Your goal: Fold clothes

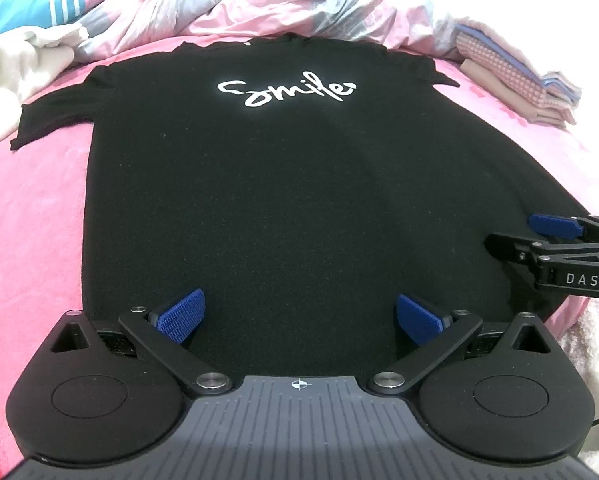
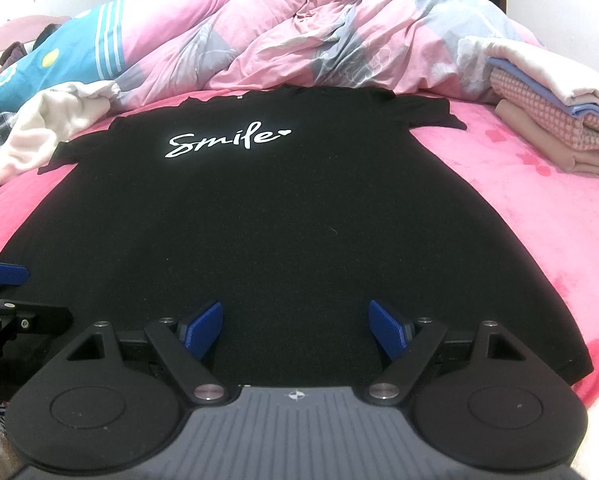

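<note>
Lying flat and face up on the bright pink fleecy bedspread (image 1: 39, 216), the black short-sleeved T-shirt with white "Smile" lettering (image 2: 259, 216) fills the middle of both views, hem near, collar far, both sleeves spread out to the sides. Spread this smoothly, it looks ready for a first fold, with none made so far.

Both tools sit at the near hem. The left gripper (image 1: 299, 320) hangs over the left part of the hem with its blue ribbed pads set wide apart and nothing between them. The right gripper (image 2: 295, 330) is likewise splayed wide and empty over the right part. Placed one at each side of the hem, they seem set to pinch the two lower corners together, so the cloth can be carried evenly.

At the far right, a stack of folded pink checked and blue cloths (image 2: 555, 128) rests on the bed, probably where finished pieces go. A rumpled pink and grey quilt (image 2: 339, 36) is heaped along the far edge, clear of the shirt.
</note>
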`<act>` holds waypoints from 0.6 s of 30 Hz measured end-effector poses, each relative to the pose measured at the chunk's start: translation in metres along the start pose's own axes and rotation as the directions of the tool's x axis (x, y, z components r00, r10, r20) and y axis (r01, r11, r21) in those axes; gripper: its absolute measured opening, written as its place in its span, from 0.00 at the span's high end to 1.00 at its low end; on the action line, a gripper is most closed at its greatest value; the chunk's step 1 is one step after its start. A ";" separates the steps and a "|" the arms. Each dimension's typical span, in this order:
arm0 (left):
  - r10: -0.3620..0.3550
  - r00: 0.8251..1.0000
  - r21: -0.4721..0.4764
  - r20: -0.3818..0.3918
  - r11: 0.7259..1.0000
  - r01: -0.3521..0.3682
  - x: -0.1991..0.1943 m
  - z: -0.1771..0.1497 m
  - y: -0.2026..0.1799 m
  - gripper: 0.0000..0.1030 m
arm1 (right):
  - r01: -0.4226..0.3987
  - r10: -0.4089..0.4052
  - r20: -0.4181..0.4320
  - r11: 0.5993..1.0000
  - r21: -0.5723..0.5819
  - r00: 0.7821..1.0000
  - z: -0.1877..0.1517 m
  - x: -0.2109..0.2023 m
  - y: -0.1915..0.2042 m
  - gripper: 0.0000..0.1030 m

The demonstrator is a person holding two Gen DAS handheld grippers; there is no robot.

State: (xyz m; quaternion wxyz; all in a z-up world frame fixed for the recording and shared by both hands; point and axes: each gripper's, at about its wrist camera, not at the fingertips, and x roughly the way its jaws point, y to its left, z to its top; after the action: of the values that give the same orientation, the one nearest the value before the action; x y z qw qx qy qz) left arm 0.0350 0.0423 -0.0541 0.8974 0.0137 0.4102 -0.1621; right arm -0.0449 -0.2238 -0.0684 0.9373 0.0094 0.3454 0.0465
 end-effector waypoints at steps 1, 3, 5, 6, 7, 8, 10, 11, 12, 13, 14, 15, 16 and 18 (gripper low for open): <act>0.000 1.000 -0.001 0.000 1.000 0.000 0.000 0.000 0.000 0.00 | 0.000 0.000 0.000 1.000 0.000 1.000 0.000 0.000 0.000 0.20; 0.000 1.000 -0.001 -0.001 1.000 0.000 0.000 0.000 0.000 0.00 | 0.000 0.000 -0.001 1.000 0.000 1.000 0.000 0.000 0.000 0.20; -0.001 1.000 -0.003 -0.002 1.000 0.001 0.001 0.000 0.000 0.00 | 0.000 0.000 -0.001 1.000 0.000 1.000 0.000 0.000 0.000 0.20; -0.001 1.000 -0.004 -0.002 1.000 0.001 0.001 0.000 0.000 0.00 | 0.000 0.000 -0.001 1.000 0.000 1.000 0.000 0.000 0.000 0.20; -0.001 1.000 -0.004 -0.002 1.000 0.001 0.001 0.000 0.000 0.00 | 0.000 0.000 -0.001 1.000 0.000 1.000 0.000 0.000 0.001 0.20; -0.002 1.000 -0.004 -0.003 1.000 0.002 0.001 0.000 0.001 0.00 | 0.000 0.000 -0.001 1.000 0.001 1.000 0.000 0.000 0.001 0.20; -0.002 1.000 -0.004 -0.003 1.000 0.002 0.001 0.000 0.001 0.00 | 0.000 0.000 -0.001 1.000 0.001 1.000 -0.001 0.000 0.001 0.20; -0.002 1.000 -0.004 -0.003 1.000 0.002 0.001 -0.001 0.001 0.00 | 0.000 0.000 -0.001 1.000 0.001 1.000 -0.001 0.000 0.001 0.20; -0.002 1.000 -0.004 -0.003 1.000 0.002 0.001 0.000 0.001 0.00 | 0.000 0.000 -0.001 1.000 0.001 1.000 0.000 0.000 0.001 0.20; -0.003 1.000 -0.004 -0.003 1.000 0.003 0.001 0.000 0.001 0.00 | 0.000 0.000 -0.001 1.000 0.001 1.000 0.000 0.000 0.001 0.20; -0.003 1.000 -0.005 -0.004 1.000 0.003 0.001 0.000 0.001 0.00 | 0.000 0.000 -0.001 1.000 0.001 1.000 0.000 0.000 0.001 0.20; -0.004 1.000 -0.005 -0.004 1.000 0.004 0.001 0.000 0.001 0.00 | 0.000 0.000 -0.002 1.000 0.001 1.000 0.000 0.000 0.001 0.20; -0.004 1.000 -0.006 -0.004 1.000 0.004 0.000 0.000 0.001 0.00 | 0.000 0.000 -0.002 1.000 0.001 1.000 0.000 0.000 0.001 0.20; -0.005 1.000 -0.005 -0.004 1.000 0.005 0.000 0.000 0.001 0.00 | 0.000 0.000 -0.003 1.000 0.001 1.000 0.000 0.000 0.001 0.20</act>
State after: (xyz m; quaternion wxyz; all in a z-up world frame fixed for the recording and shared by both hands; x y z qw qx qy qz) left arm 0.0355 0.0433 -0.0546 0.8961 0.0106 0.4125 -0.1634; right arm -0.0452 -0.2227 -0.0684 0.9368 0.0097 0.3466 0.0463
